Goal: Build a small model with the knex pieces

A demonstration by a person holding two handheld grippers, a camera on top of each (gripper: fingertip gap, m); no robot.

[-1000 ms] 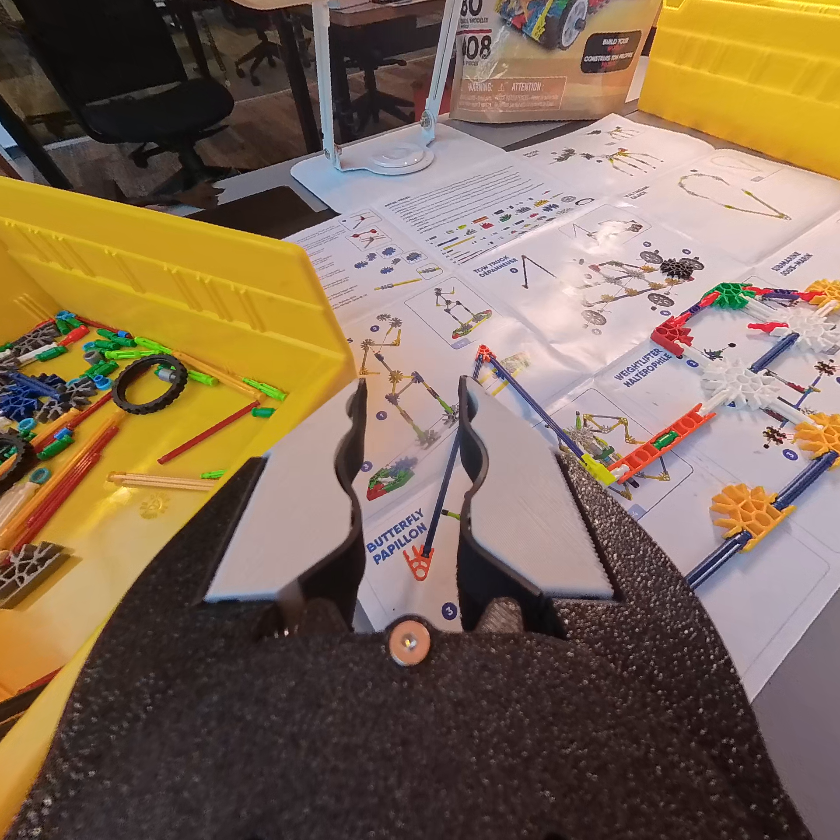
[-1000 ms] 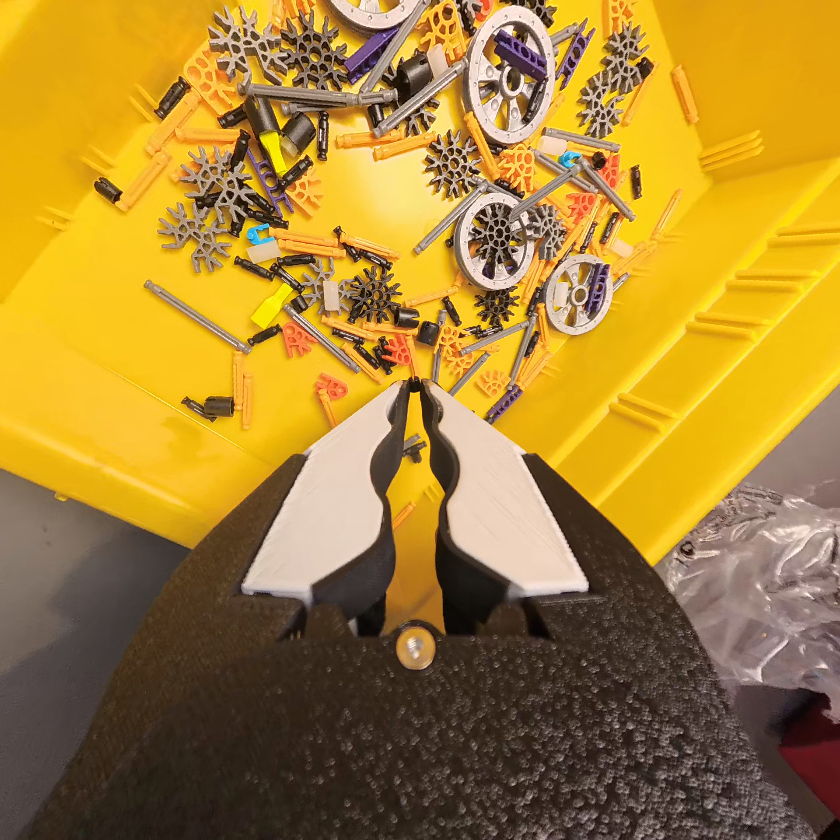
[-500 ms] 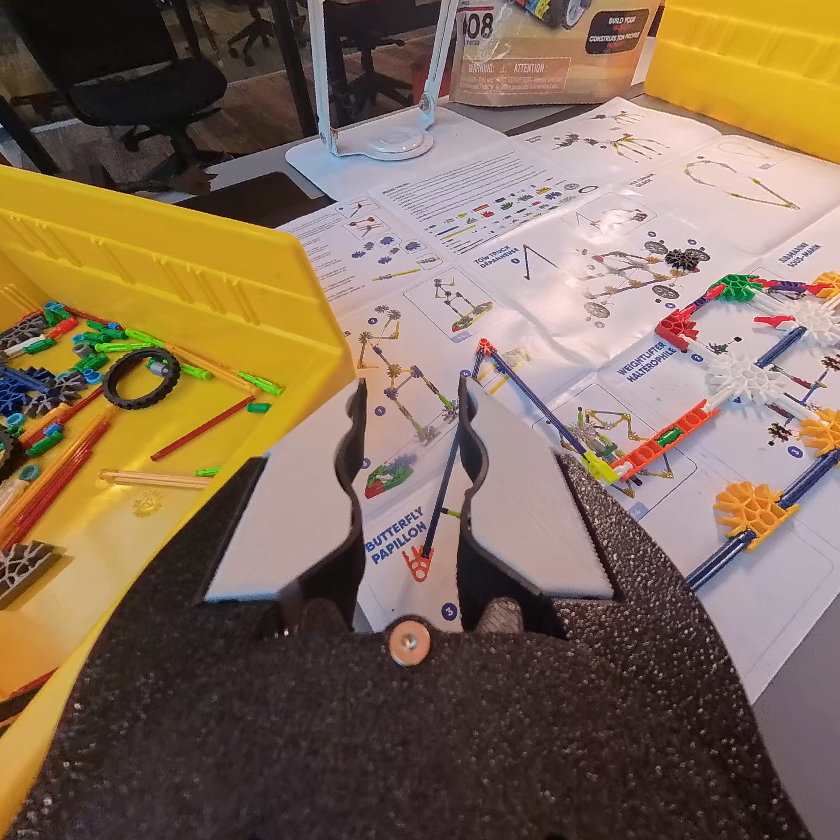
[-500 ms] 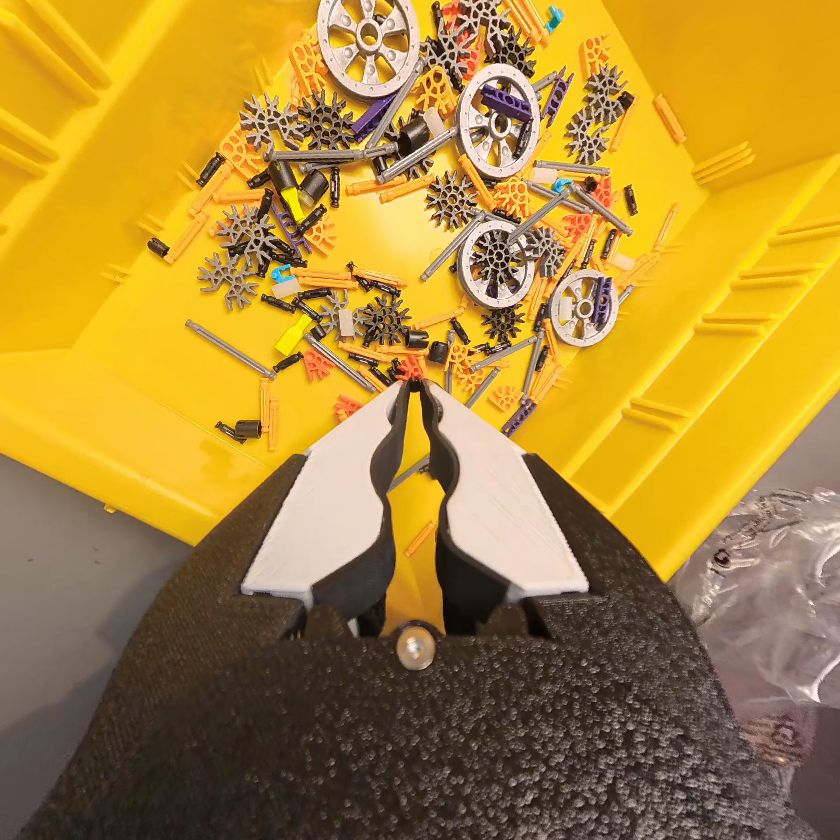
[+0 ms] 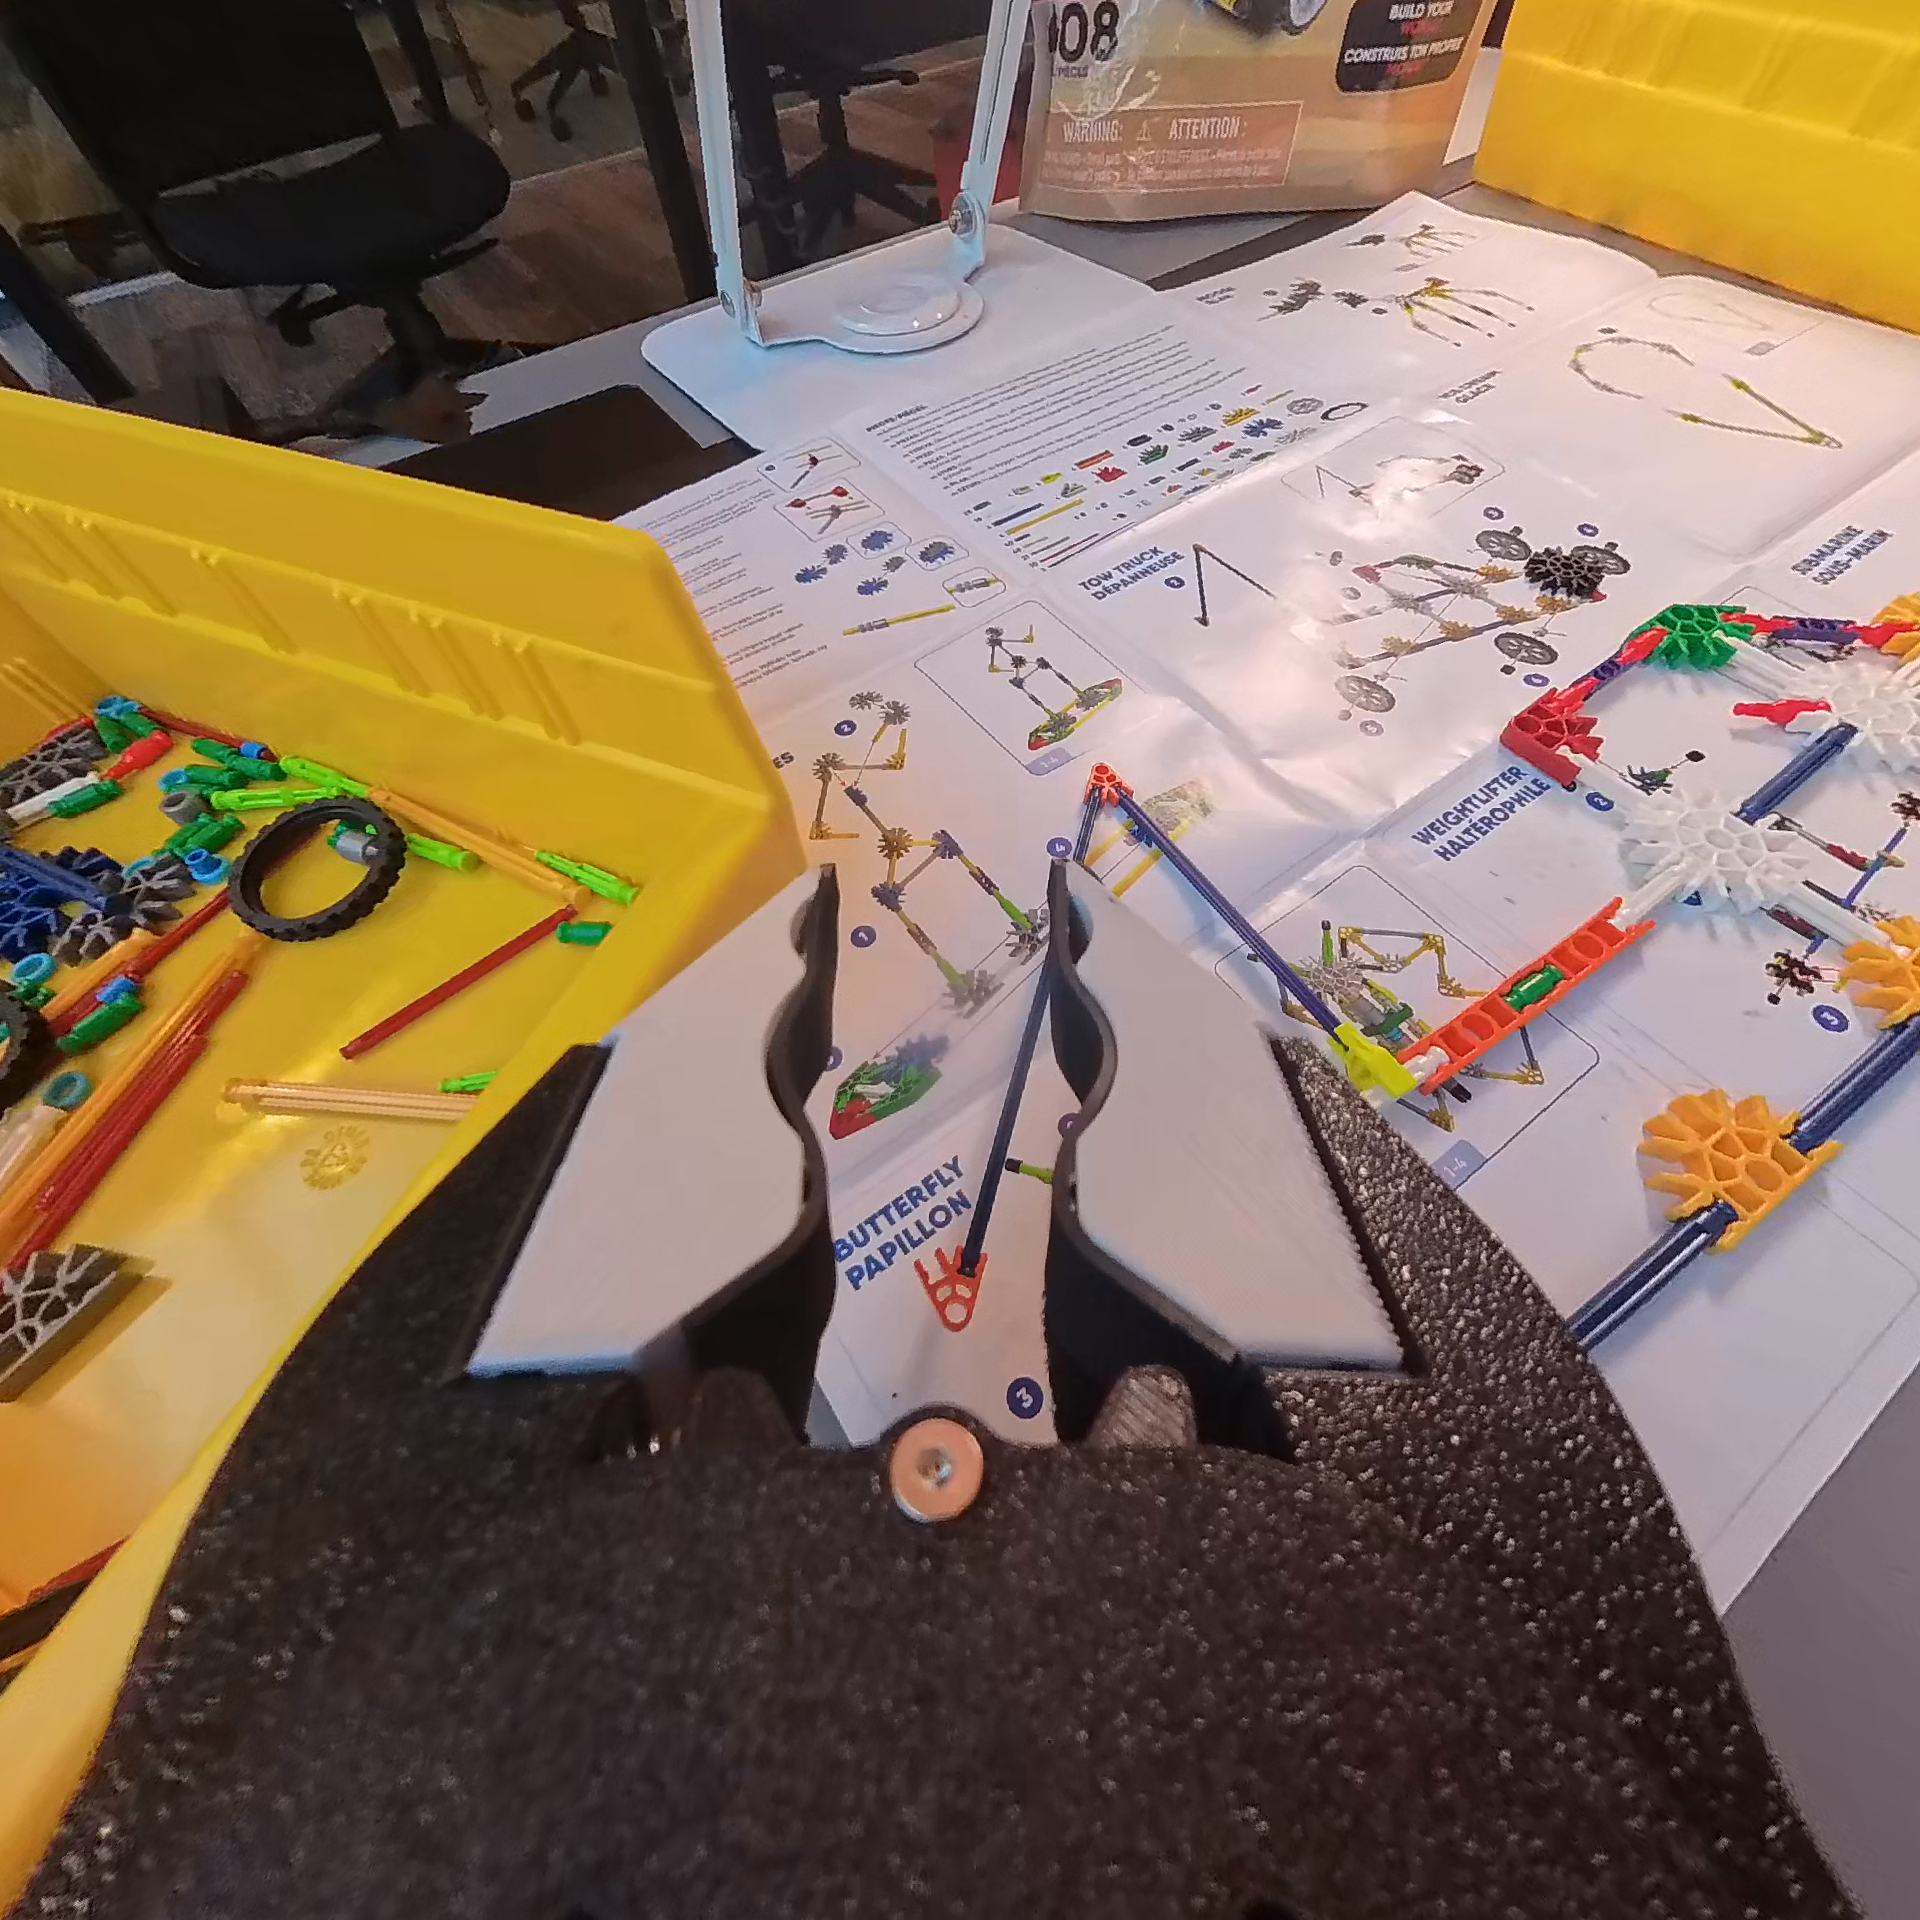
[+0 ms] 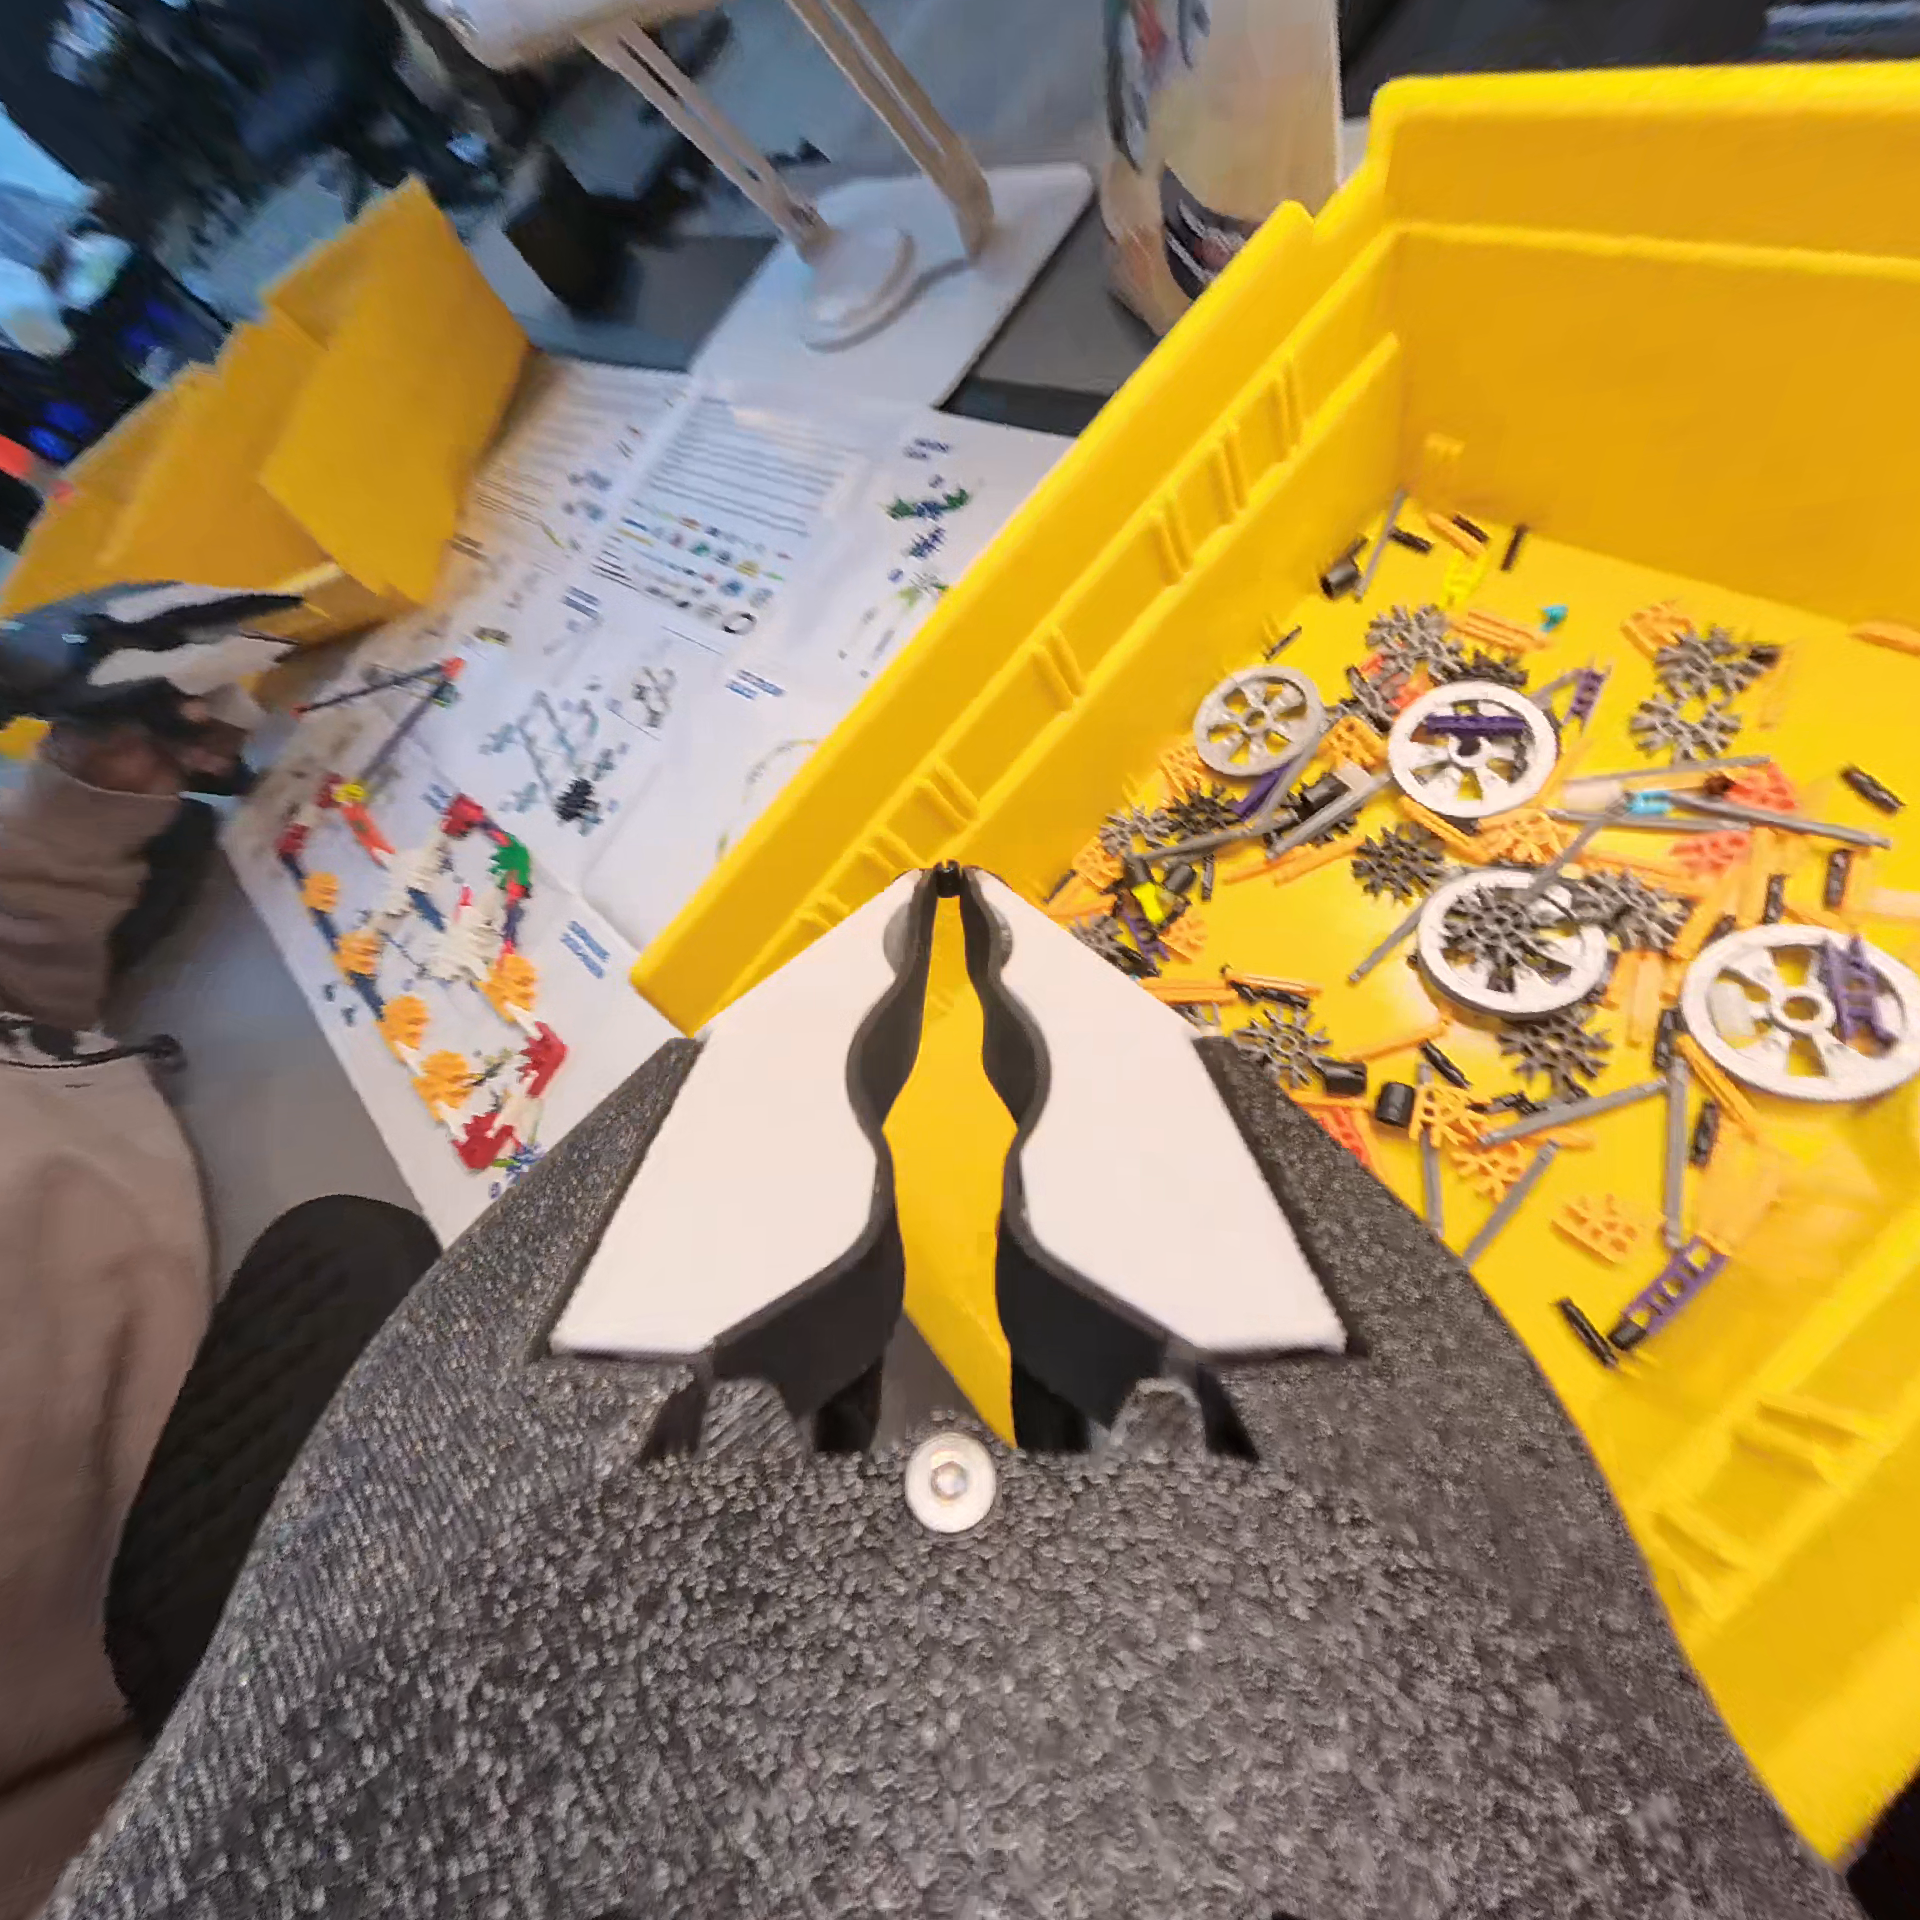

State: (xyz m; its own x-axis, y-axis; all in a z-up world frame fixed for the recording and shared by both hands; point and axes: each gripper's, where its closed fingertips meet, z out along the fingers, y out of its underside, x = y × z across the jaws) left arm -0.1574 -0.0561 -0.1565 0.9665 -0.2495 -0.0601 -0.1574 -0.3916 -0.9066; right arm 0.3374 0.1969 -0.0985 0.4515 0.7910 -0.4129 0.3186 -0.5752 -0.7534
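Observation:
My left gripper (image 5: 941, 883) is open and hovers low over a printed instruction sheet (image 5: 1195, 468). A dark blue rod (image 5: 1003, 1122) with a red-orange connector (image 5: 951, 1288) lies on the sheet between its fingers, close to the right one. My right gripper (image 6: 945, 881) is shut on a small black piece (image 6: 945, 876), held above the near wall of a yellow bin (image 6: 1039, 675). That bin holds grey wheels (image 6: 1496, 945), grey and orange connectors and rods. A partly built rod-and-connector model (image 5: 1714, 842) lies on the sheet; it also shows in the right wrist view (image 6: 436, 935).
A second yellow bin (image 5: 416, 623) at left holds rods, green clips and a black tyre (image 5: 317, 873). A white lamp base (image 5: 904, 312) and a cardboard box (image 5: 1195, 135) stand at the back. A person's sleeve (image 6: 73, 1195) and the left gripper (image 6: 156, 634) show at left. My hands' fingertips stand some 55 cm from each other.
My right gripper has risen out of the bin and swung left, still shut, with a small black piece at its tips. My left gripper has barely moved.

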